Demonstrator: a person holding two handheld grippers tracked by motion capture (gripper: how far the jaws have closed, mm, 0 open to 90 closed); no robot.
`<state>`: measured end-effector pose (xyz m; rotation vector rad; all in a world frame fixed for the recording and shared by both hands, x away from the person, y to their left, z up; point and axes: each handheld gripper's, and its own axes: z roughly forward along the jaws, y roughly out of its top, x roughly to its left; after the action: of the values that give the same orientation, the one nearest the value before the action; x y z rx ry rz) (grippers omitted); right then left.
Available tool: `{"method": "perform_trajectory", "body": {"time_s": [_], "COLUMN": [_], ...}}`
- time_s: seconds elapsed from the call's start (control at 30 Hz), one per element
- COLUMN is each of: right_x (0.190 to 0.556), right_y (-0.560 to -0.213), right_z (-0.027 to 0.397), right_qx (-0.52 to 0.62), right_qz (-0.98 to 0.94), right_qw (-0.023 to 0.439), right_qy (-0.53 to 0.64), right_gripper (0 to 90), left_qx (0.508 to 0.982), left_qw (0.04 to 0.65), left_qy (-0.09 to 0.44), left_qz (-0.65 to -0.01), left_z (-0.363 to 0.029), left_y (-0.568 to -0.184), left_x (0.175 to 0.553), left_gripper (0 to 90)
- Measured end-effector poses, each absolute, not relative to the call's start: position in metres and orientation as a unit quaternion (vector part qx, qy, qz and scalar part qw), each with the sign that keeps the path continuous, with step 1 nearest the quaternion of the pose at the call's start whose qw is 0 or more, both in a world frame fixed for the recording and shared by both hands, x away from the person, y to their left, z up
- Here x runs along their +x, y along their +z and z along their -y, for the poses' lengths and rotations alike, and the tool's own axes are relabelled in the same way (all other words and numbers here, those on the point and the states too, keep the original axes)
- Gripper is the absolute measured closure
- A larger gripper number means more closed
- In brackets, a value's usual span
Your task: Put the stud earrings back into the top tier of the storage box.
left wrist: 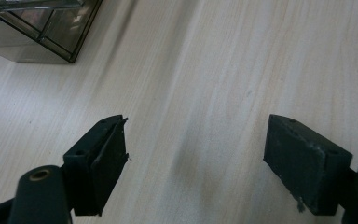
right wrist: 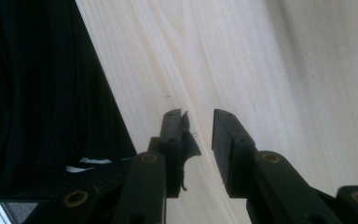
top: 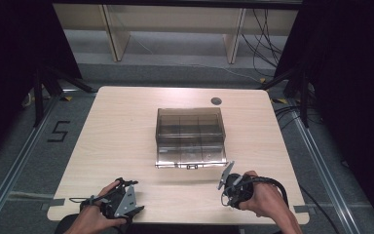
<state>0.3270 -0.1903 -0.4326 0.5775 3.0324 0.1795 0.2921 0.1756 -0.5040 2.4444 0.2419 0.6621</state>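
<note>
A smoky clear plastic compartment box [top: 190,136] stands at the middle of the pale wooden table [top: 121,126], its front flap lying toward me. My left gripper [top: 134,196] rests near the front left edge, held by a hand. In the left gripper view its jaws [left wrist: 196,123] stand wide apart over bare wood, with a corner of the box [left wrist: 37,28] at the upper left. My right gripper [top: 229,195] is near the front right, just below the box's front right corner. Its jaws [right wrist: 196,114] leave a narrow gap with nothing between them.
A round grey grommet [top: 216,101] sits in the table behind the box. Dark cloth [right wrist: 37,93] lies past the table's near edge beside the right gripper. Wooden shelf legs [top: 114,34] and cables [top: 265,44] stand on the floor beyond the table.
</note>
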Motion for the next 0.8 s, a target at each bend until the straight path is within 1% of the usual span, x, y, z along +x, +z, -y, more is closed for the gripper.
{"method": "perform_trajectory", "body": {"time_s": [0.1, 0.17, 0.2, 0.37, 0.57, 0.8], "right_x": [0.326, 0.328, 0.328, 0.33, 0.33, 0.332], "right_y": [-0.44, -0.445, -0.446, -0.454, -0.462, -0.468], "right_z": [0.189, 0.189, 0.189, 0.187, 0.181, 0.177], "right_qx": [0.197, 0.184, 0.188, 0.174, 0.172, 0.17], "right_qz": [-0.979, -0.982, -0.981, -0.984, -0.985, -0.985], "right_qw": [0.021, 0.015, 0.015, 0.008, -0.003, -0.007], "right_qy": [0.048, 0.043, 0.04, 0.028, 0.013, -0.009], "right_gripper": [74.8, 75.2, 75.3, 76.2, 78.4, 80.7], "left_qx": [0.92, 0.922, 0.92, 0.922, 0.92, 0.92], "left_qw": [0.291, 0.293, 0.291, 0.294, 0.291, 0.292], "left_qy": [0.247, 0.236, 0.247, 0.237, 0.247, 0.246], "left_qz": [-0.089, -0.089, -0.089, -0.089, -0.088, -0.088], "left_z": [-0.176, -0.176, -0.176, -0.176, -0.176, -0.176], "left_y": [-0.503, -0.504, -0.503, -0.504, -0.503, -0.503], "left_x": [0.292, 0.293, 0.292, 0.293, 0.292, 0.292], "left_gripper": [20.5, 20.5, 20.5, 20.5, 20.5, 20.5]}}
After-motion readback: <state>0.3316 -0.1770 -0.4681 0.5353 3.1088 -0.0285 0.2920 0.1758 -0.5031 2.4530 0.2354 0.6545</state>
